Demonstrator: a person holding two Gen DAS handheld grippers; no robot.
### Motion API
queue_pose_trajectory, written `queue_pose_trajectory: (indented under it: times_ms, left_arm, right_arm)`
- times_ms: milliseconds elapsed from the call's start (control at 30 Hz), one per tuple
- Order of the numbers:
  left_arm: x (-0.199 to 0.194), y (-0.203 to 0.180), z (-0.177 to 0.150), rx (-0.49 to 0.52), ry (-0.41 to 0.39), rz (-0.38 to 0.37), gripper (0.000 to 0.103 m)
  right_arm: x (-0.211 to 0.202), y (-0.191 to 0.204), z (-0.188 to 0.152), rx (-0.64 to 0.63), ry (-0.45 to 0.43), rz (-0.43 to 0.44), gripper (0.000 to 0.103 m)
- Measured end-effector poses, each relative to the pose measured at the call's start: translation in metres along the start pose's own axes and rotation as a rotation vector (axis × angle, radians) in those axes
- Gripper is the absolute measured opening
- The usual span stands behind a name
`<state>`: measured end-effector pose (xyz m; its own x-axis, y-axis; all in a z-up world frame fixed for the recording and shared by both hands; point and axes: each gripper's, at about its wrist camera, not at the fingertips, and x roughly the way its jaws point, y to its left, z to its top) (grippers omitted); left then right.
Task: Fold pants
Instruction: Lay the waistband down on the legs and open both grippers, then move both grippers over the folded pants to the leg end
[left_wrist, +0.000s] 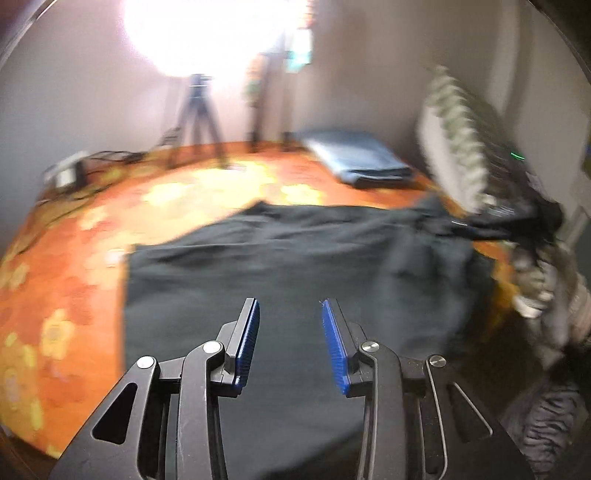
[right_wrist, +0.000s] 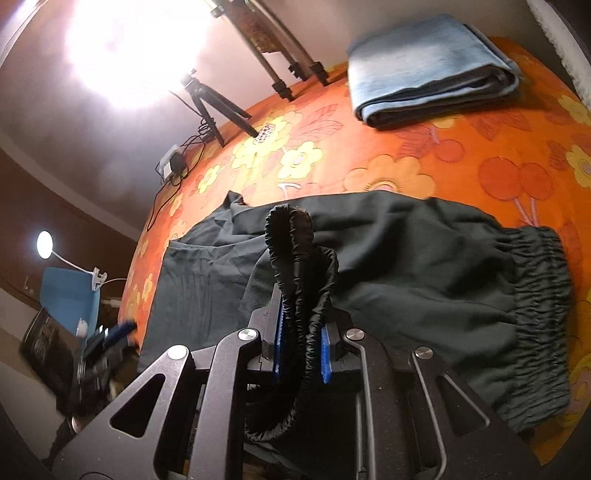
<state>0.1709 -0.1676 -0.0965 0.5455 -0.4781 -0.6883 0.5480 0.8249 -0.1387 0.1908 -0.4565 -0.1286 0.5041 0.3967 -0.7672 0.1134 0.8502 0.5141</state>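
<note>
Dark pants (left_wrist: 288, 258) lie spread on an orange flowered cloth. My left gripper (left_wrist: 290, 306) hangs just above them, open and empty, blue pads apart. In the right wrist view the pants (right_wrist: 424, 266) lie with the gathered elastic waistband (right_wrist: 539, 295) at the right. My right gripper (right_wrist: 301, 325) is shut on a gathered elastic cuff (right_wrist: 295, 243) of the pants, which loops up between the blue pads. The right gripper also shows in the left wrist view (left_wrist: 517, 206), blurred, at the far right edge of the pants.
A folded blue garment (right_wrist: 432, 70) lies at the far side of the cloth (right_wrist: 480, 158). A tripod (right_wrist: 214, 107) and a power adapter with cables (right_wrist: 171, 166) stand at the far left. A bright lamp glares behind. The table edge drops off at the left (right_wrist: 129, 280).
</note>
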Motion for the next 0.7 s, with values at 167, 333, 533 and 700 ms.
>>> queue_pose_trajectory:
  times_ms: [167,333,533,700]
  left_arm:
    - [0.018,0.038,-0.008,-0.070,0.055,0.080,0.034]
    - [0.023,0.050,-0.017,-0.083,0.090,0.111,0.034]
    - [0.027,0.053,-0.020,-0.090,0.107,0.120,0.034]
    - [0.026,0.051,-0.020,-0.080,0.107,0.119,0.034]
  right_arm:
    - [-0.014,-0.015,-0.002,-0.004,-0.016,-0.009,0.016]
    - [-0.031,-0.034,-0.003,-0.003,-0.038,-0.029,0.016]
    - [-0.038,-0.054,-0.003,0.027,-0.036,-0.027,0.016]
    - [-0.044,-0.060,-0.002,0.030,-0.041,-0.029,0.016]
